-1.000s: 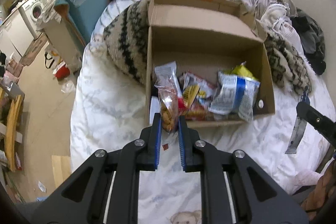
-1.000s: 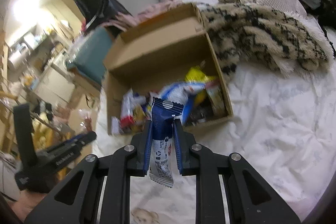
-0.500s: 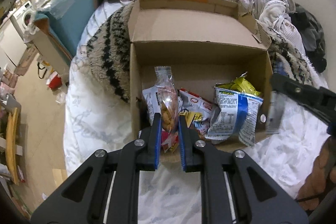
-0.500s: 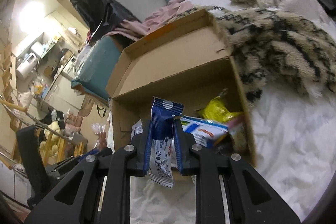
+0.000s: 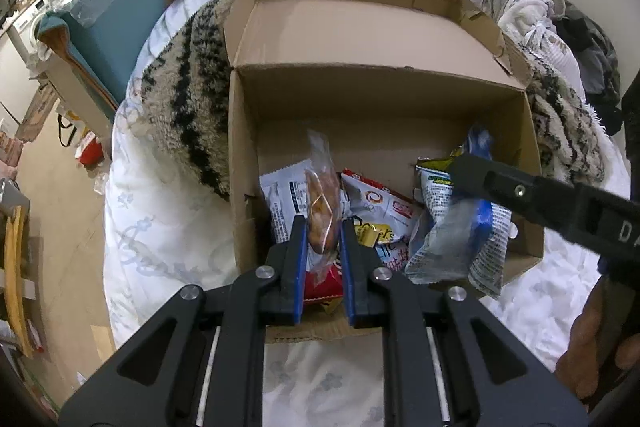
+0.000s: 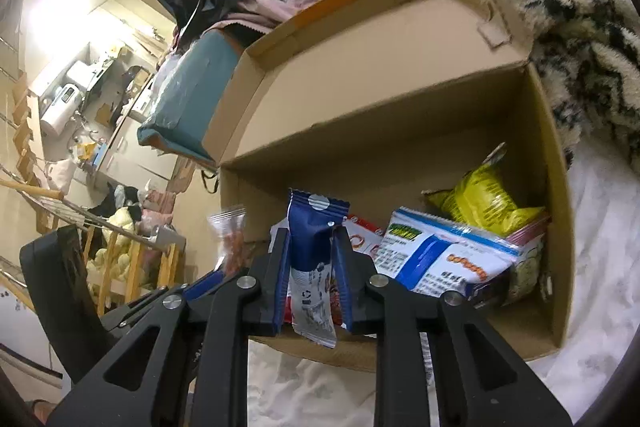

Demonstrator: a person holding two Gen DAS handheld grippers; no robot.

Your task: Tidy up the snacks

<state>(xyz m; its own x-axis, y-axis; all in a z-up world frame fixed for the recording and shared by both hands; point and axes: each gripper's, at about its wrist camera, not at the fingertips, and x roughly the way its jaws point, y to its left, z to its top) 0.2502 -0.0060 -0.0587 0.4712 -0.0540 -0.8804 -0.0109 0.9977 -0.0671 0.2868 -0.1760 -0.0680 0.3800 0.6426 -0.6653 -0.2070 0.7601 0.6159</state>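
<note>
Wide white bed sheet [image 5: 168,227] underneath everything, printed faintly. On it, toward 12 o'clock in the left wrist view, a furry cream-and-black blanket [image 5: 188,99] under the far part of a cardboard box [image 5: 360,39]. Box open, lid flap leaning back toward 12 o'clock, near wall just ahead of both tools.

Inside the box, a loose heap of snacks along the near wall: a blue-and-white bag [image 6: 444,259] at about 3 o'clock in the right wrist view, with a yellow bag [image 6: 484,203] behind it toward 2 o'clock, against the right wall.

Left gripper [image 5: 322,223] over the near left corner of the box, at 6 o'clock of its own view, pointing steeply down. Fingers almost together and only just starting to part, pinching a clear bag [image 5: 320,195] of orange-brown snacks, upright above the heap.

Right gripper [image 6: 311,233] at the near wall, further toward 3 o'clock along the box. Jaws opening, narrow gap yet, a blue packet [image 6: 316,203] upright between the pads and touching both, lower end hanging below the fingers over the box edge.
</note>
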